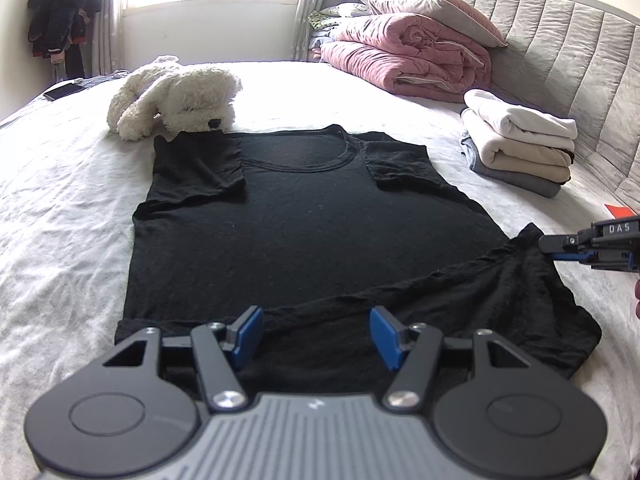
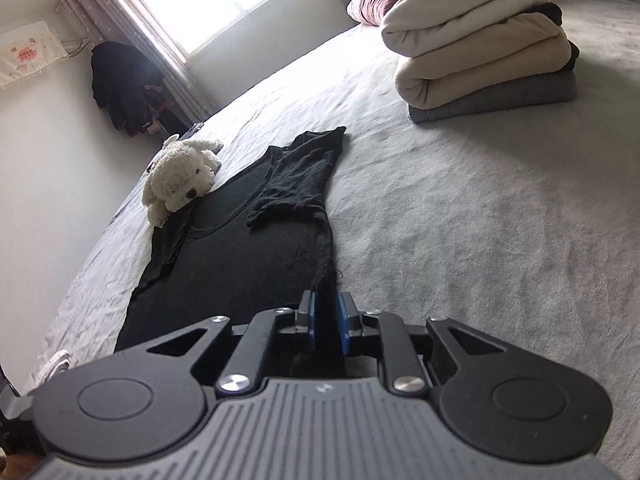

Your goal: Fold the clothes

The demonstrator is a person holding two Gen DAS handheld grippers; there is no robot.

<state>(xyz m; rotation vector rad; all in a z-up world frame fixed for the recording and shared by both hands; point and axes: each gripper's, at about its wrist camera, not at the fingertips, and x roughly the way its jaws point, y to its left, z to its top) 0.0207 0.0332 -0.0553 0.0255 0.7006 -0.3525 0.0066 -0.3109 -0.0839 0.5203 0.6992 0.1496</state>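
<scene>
Right now a black t-shirt (image 1: 304, 216) lies flat on the white bed sheet (image 1: 60, 208), neck toward the far end, both sleeves folded in over the chest. Its near right corner is pulled up into a loose fold. Left gripper (image 1: 317, 334) hovers just above the near hem w/ blue pads well apart, nothing between them. Right gripper (image 2: 326, 326) sits at the shirt's right edge; pads stand a little apart w/ a strip of black fabric running between them. Can't tell if the pads actually press on it. In the left view the right gripper's tip meets that raised corner from the side.

White plush dog (image 1: 176, 98) lies at the far left, nose touching the folded left sleeve. Stack of folded clothes (image 1: 520, 144), white, beige & grey, sits well apart on the right near the grey headboard (image 1: 568, 44). Pink quilt (image 1: 404, 56) is bundled beyond it.
</scene>
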